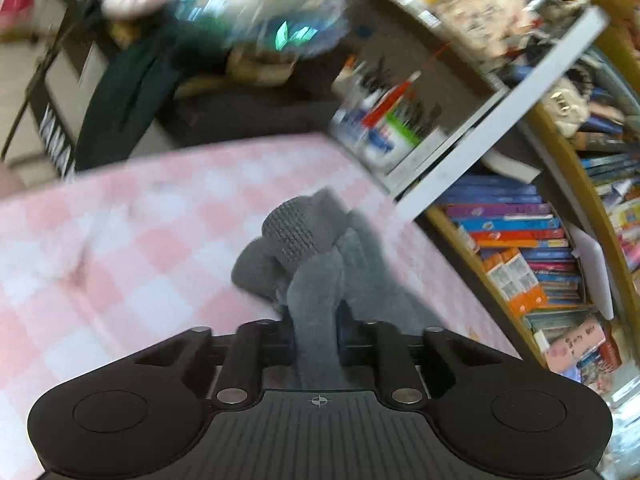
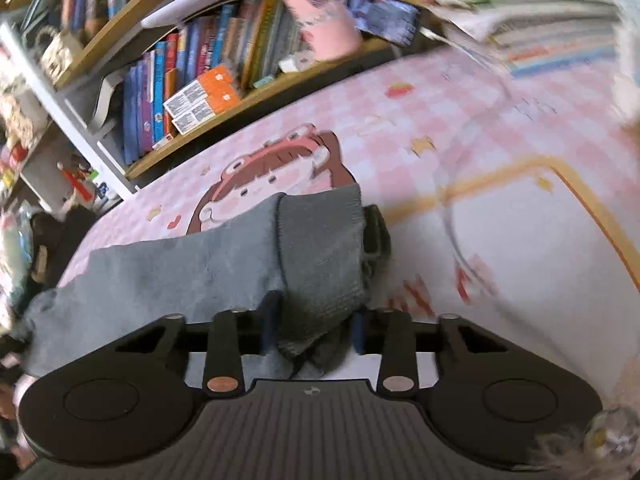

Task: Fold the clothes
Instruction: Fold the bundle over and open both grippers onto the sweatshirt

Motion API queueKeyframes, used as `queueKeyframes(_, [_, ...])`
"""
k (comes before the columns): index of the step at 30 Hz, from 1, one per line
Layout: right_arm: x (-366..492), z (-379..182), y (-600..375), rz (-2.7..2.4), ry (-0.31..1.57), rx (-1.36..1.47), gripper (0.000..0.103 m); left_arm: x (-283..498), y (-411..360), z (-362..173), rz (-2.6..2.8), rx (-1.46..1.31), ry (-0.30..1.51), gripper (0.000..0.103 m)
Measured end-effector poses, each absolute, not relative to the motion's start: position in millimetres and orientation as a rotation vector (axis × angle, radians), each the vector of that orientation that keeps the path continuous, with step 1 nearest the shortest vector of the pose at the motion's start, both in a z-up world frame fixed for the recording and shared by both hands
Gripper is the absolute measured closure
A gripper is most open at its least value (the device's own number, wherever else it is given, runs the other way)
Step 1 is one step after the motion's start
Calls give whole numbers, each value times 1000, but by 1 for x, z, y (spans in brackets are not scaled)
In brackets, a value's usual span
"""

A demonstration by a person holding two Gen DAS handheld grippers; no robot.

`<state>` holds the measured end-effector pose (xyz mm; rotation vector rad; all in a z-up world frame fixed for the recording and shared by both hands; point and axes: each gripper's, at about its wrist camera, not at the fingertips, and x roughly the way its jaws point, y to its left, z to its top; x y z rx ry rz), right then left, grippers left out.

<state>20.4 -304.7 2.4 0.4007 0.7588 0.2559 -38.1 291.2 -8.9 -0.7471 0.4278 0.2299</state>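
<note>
A grey fleece garment (image 1: 316,256) lies bunched on the pink checked bed sheet (image 1: 140,216). In the left wrist view my left gripper (image 1: 316,324) is shut on a fold of this grey cloth, and the ribbed cuff (image 1: 290,228) rises just beyond the fingers. In the right wrist view the same grey garment (image 2: 172,268) stretches to the left over the sheet (image 2: 500,128). My right gripper (image 2: 314,328) is shut on its ribbed cuff (image 2: 320,248), which fills the gap between the fingers.
A wooden bookshelf full of books (image 1: 524,248) runs along the bed's right side in the left wrist view and stands behind the bed as a bookshelf (image 2: 192,68) in the right wrist view. A dark garment (image 1: 128,92) hangs over furniture beyond the bed. Folded striped bedding (image 2: 540,12) lies at the far right.
</note>
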Motion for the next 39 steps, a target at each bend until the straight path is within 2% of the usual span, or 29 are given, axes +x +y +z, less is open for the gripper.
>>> queueKeyframes(2, [34, 2, -295, 264, 719, 366, 82, -48, 288, 7, 228, -725, 324, 90])
queueKeyframes(5, [50, 6, -280, 318, 668, 354, 82, -64, 300, 13, 245, -801, 205, 90])
queueKeyframes(11, [67, -1, -261, 304, 674, 289, 82, -69, 318, -30, 322, -882, 351, 88])
queueKeyframes(14, [70, -1, -263, 302, 683, 287, 81, -73, 320, -34, 315, -913, 343, 78])
queueKeyframes(16, [68, 0, -261, 300, 680, 268, 79, -71, 318, -34, 317, -900, 353, 60])
queueKeyframes(19, [64, 0, -258, 287, 671, 232, 72, -66, 307, -31, 310, -827, 355, 45])
queueKeyframes(21, [62, -1, -257, 286, 666, 223, 71, -60, 304, -28, 310, -799, 359, 42])
queueKeyframes(22, [61, -2, -257, 287, 665, 221, 71, -60, 303, -28, 311, -793, 360, 42])
queueKeyframes(26, [60, 1, -259, 286, 650, 247, 84, -57, 303, -29, 314, -793, 357, 46])
queueKeyframes(28, [51, 12, -256, 268, 576, 213, 85, -55, 303, -31, 309, -795, 373, 66])
queueKeyframes(30, [41, 21, -253, 247, 499, 151, 85, -53, 303, -34, 285, -804, 376, 70])
queueKeyframes(33, [47, 13, -256, 236, 577, 109, 84, -52, 303, -36, 272, -812, 371, 70])
queueKeyframes(34, [52, 7, -258, 232, 622, 113, 80, -52, 303, -36, 270, -814, 370, 68])
queueKeyframes(37, [53, 1, -266, 191, 624, 144, 59, -53, 304, -37, 261, -820, 366, 66])
queueKeyframes(39, [51, 6, -269, 149, 582, 165, 54, -53, 303, -37, 259, -813, 364, 64])
